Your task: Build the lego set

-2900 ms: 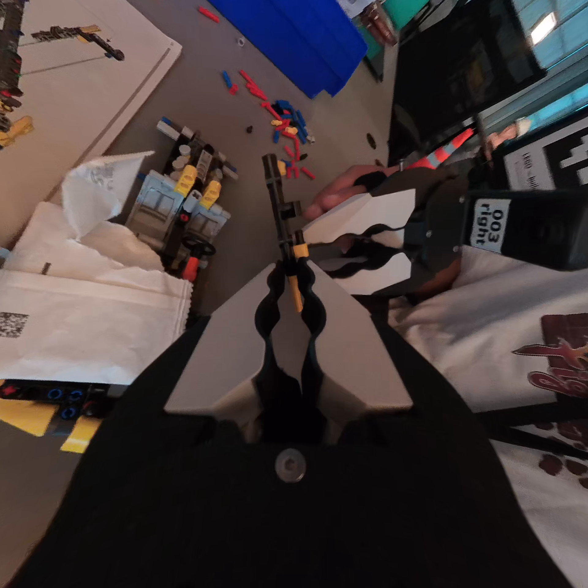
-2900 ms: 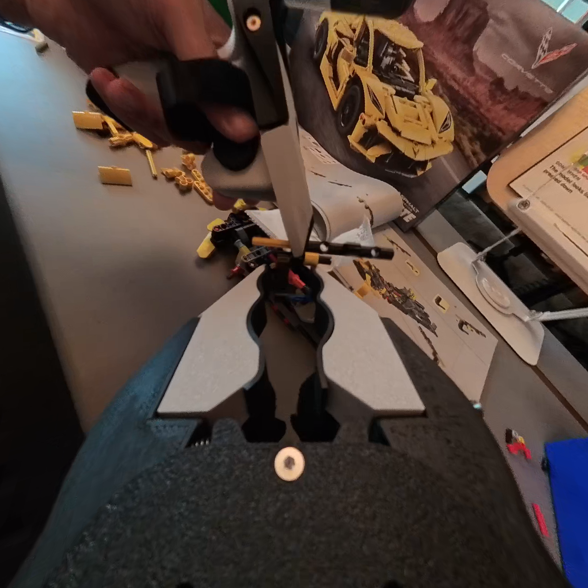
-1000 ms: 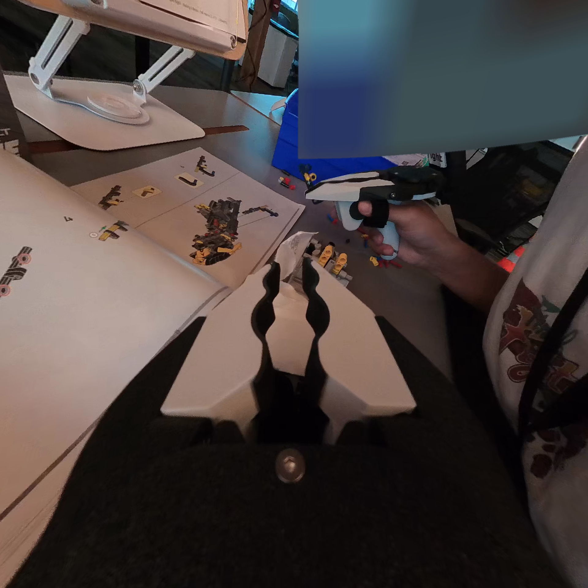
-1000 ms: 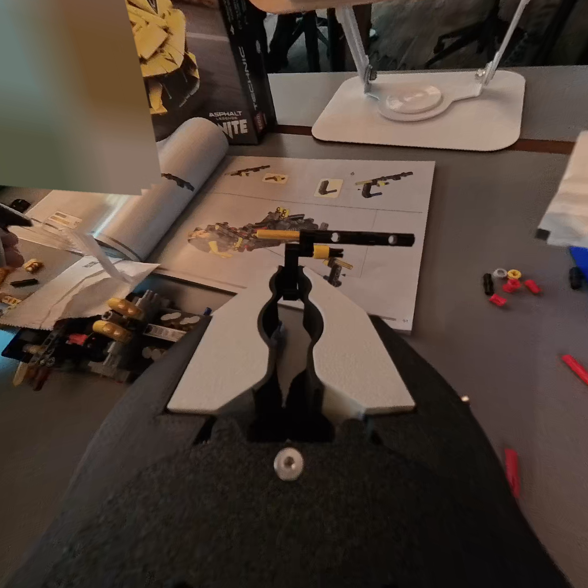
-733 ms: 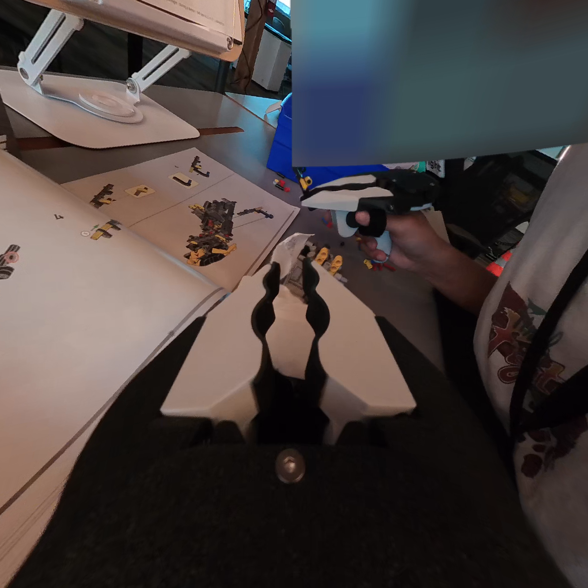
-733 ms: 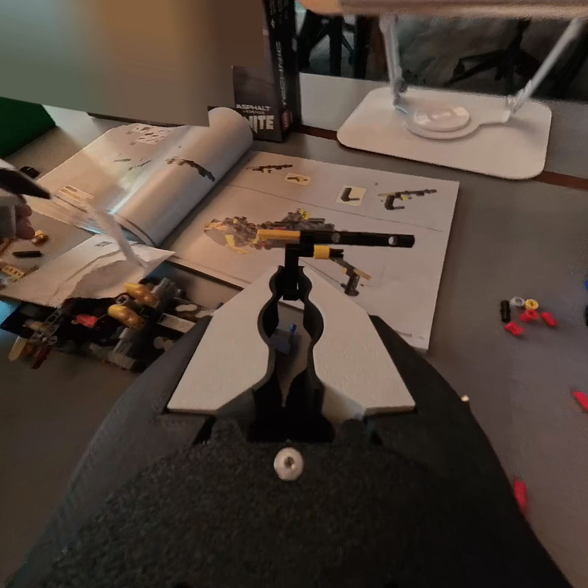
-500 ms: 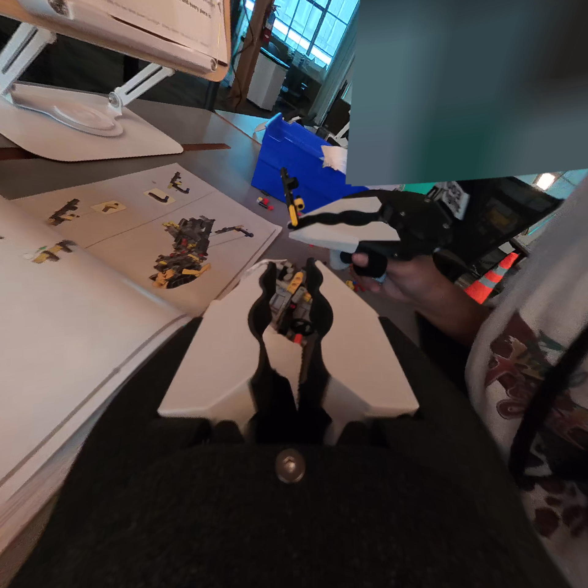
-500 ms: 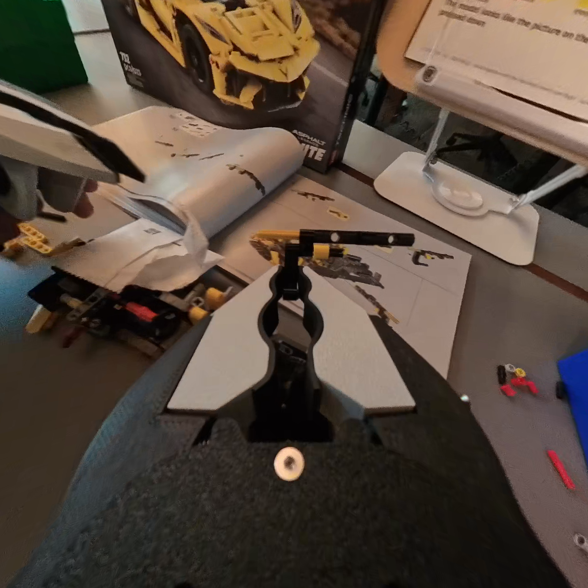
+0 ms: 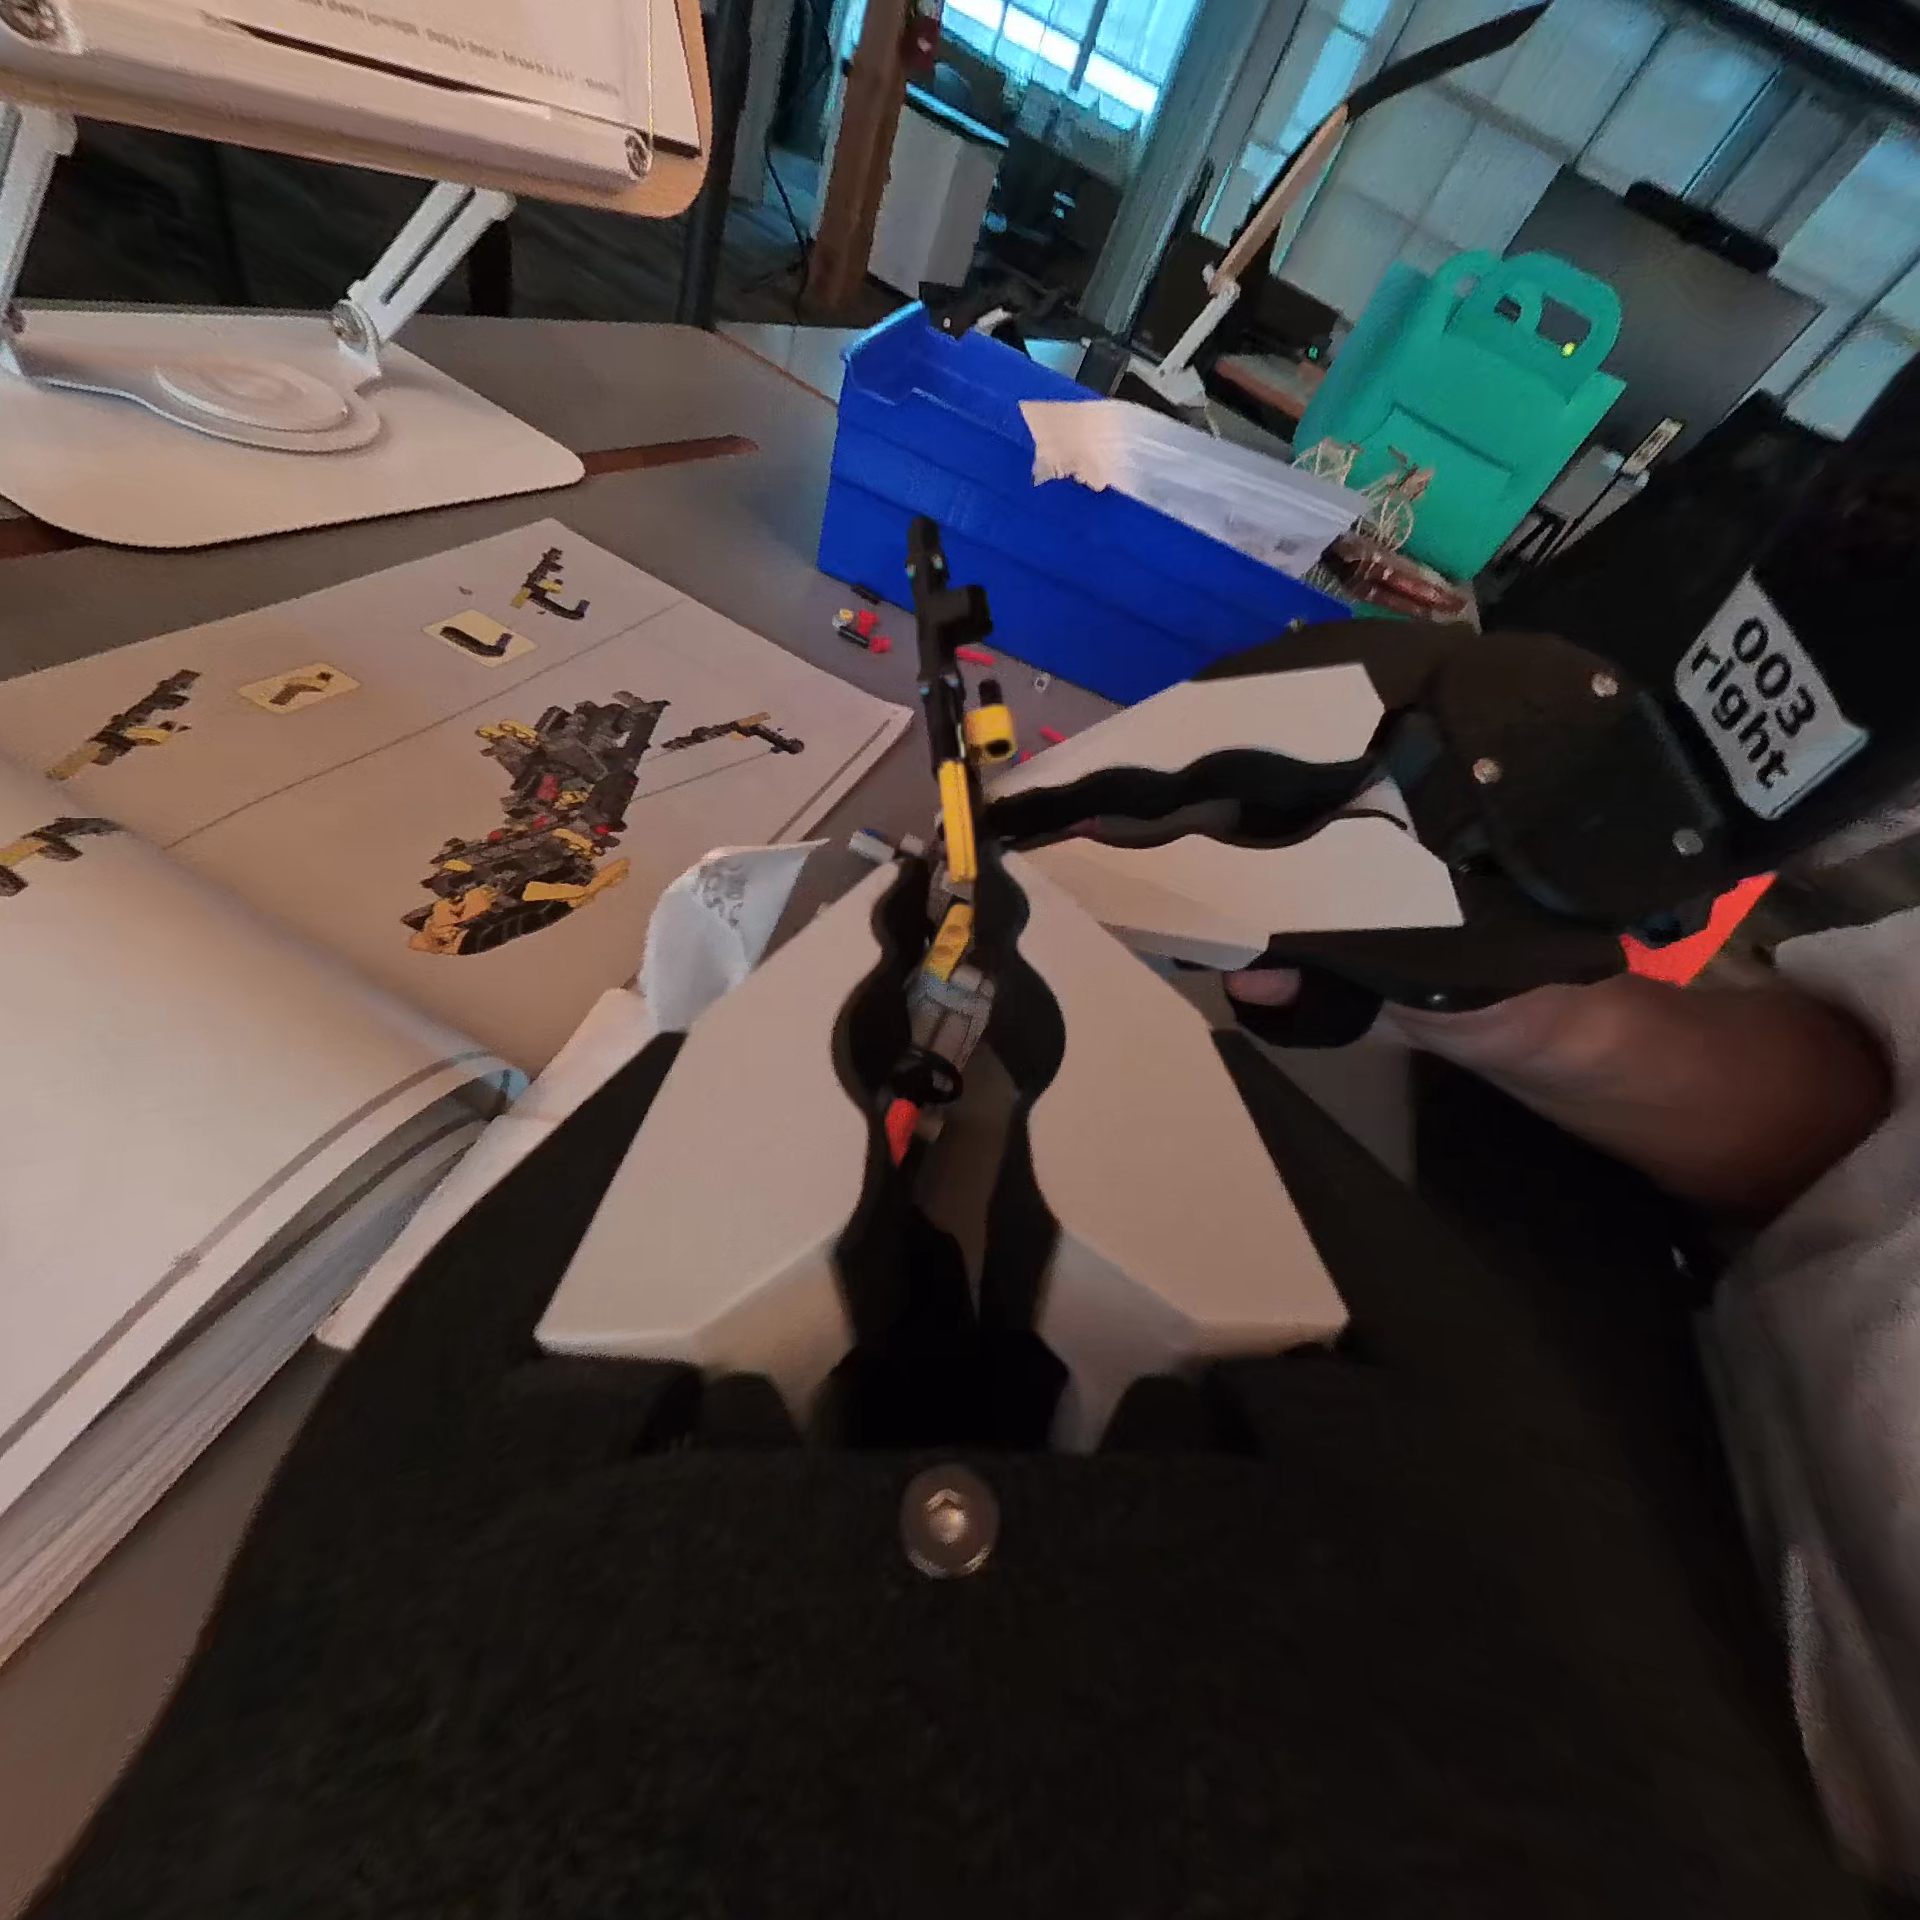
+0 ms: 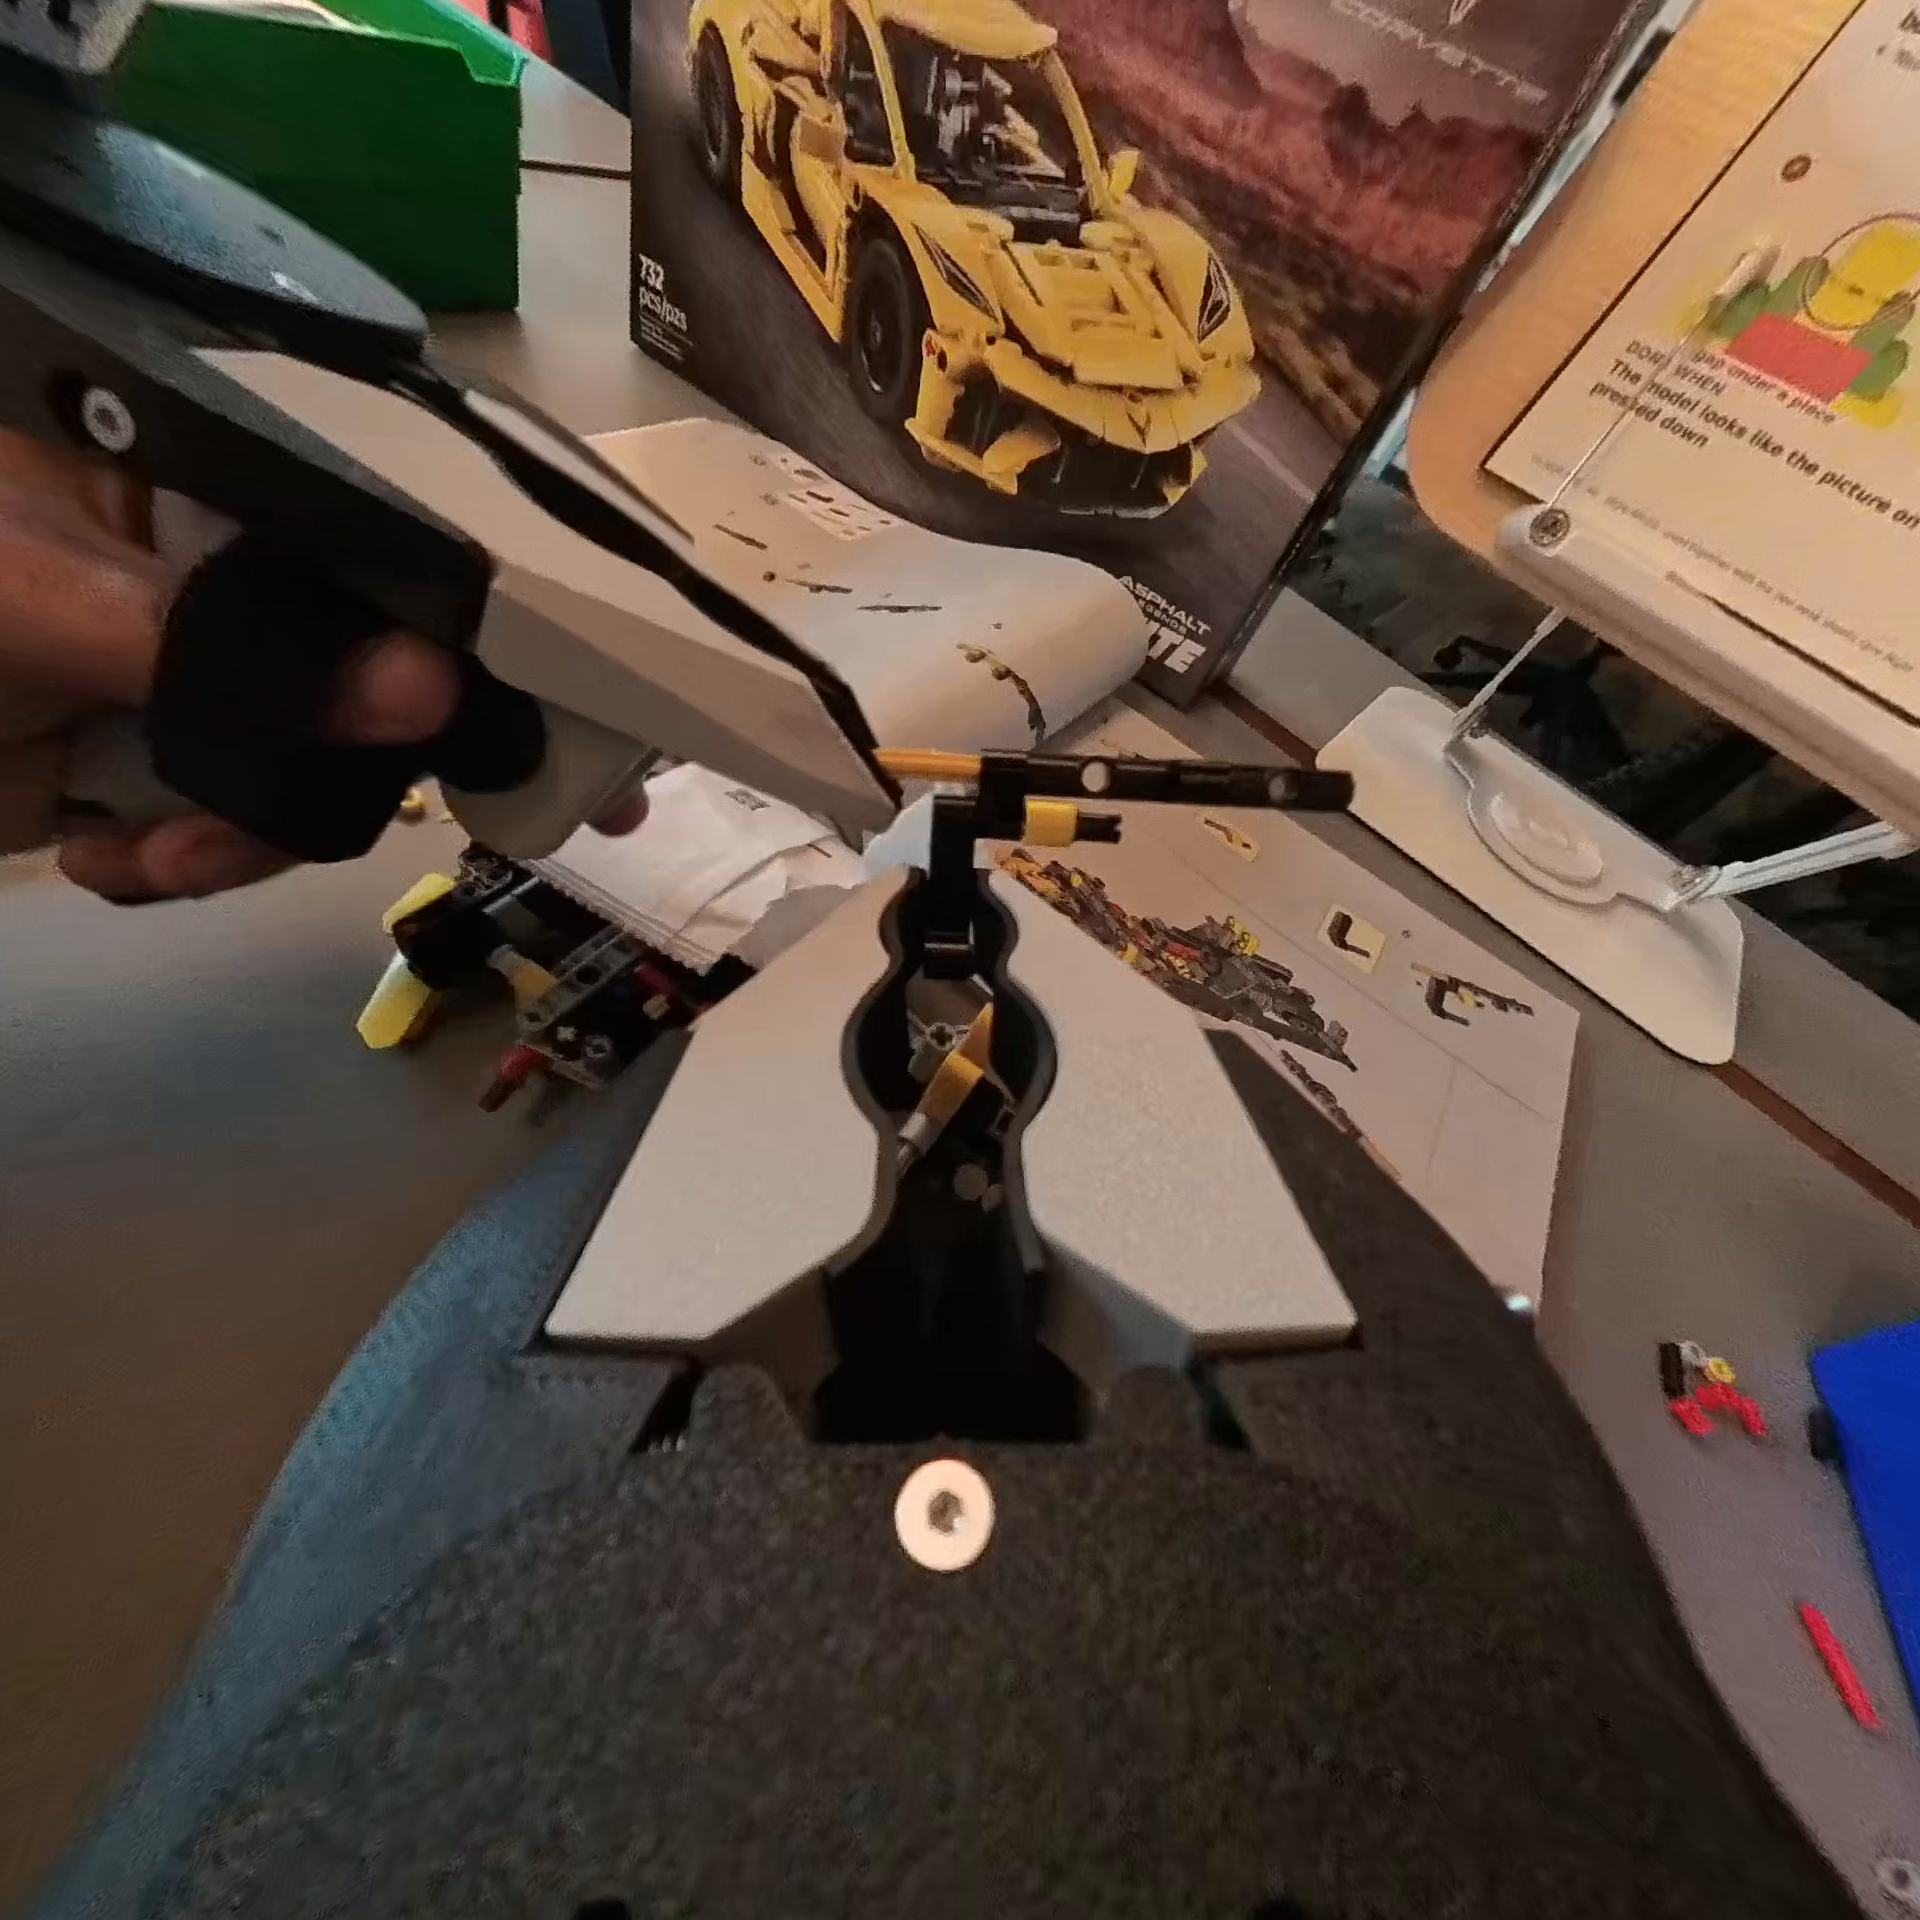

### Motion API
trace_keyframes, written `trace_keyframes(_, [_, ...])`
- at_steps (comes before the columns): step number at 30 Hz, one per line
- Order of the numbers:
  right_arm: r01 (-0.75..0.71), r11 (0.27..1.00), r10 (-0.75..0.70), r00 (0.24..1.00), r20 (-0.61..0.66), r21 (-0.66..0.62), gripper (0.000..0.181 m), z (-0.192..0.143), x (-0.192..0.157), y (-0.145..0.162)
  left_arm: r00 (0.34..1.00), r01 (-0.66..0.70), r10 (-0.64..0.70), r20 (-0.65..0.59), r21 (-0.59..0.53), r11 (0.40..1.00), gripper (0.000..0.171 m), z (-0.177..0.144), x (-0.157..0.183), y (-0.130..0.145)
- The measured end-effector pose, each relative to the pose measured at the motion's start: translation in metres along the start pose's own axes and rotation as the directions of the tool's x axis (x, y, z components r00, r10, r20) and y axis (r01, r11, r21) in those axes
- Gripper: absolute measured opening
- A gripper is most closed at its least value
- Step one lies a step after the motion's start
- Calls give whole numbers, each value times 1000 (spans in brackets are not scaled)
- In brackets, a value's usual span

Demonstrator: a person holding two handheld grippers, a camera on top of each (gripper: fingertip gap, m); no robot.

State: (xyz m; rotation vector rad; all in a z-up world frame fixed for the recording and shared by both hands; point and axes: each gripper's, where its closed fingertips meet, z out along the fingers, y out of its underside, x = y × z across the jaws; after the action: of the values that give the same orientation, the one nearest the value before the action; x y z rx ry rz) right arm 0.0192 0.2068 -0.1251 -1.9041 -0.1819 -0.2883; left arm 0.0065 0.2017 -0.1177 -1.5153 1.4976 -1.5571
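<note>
We hold the small black and yellow lego assembly clamped by its black stem between the fingers of our right gripper, with its long black beam lying crosswise above the fingertips, raised over the table. Our left gripper comes in from the left of that view and its tips meet the yellow rod end of the assembly; the left fingers look nearly together around that rod, though blur keeps us from being sure they grip it. Beneath both grippers lies the half-built lego model, beside a torn white paper bag. The open instruction booklet lies on the table, and a blue bin stands farther off.
</note>
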Motion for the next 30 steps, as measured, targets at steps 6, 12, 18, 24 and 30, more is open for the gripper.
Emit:
trace_keyframes(6, [7,1000,-7,998,58,1,8,-1,-7,3,997,-58,56,-49,-40,998,0,-8,5,6])
trace_keyframes(12, [-108,994,109,987,114,-20,7,-19,-25,2,976,-89,53,-212,-166,982,0,-26,21,27])
trace_keyframes(18, [-218,931,275,946,173,-291,7,-64,-65,41,971,-227,239,4,-293,929,30,-57,-24,50])
trace_keyframes(24, [-123,856,210,970,119,-503,8,-65,-75,87,877,-416,481,10,-488,768,44,-57,-36,65])
trace_keyframes(30, [-162,835,280,948,153,-526,9,-60,-88,89,733,-529,679,39,-594,606,22,-56,-48,75])
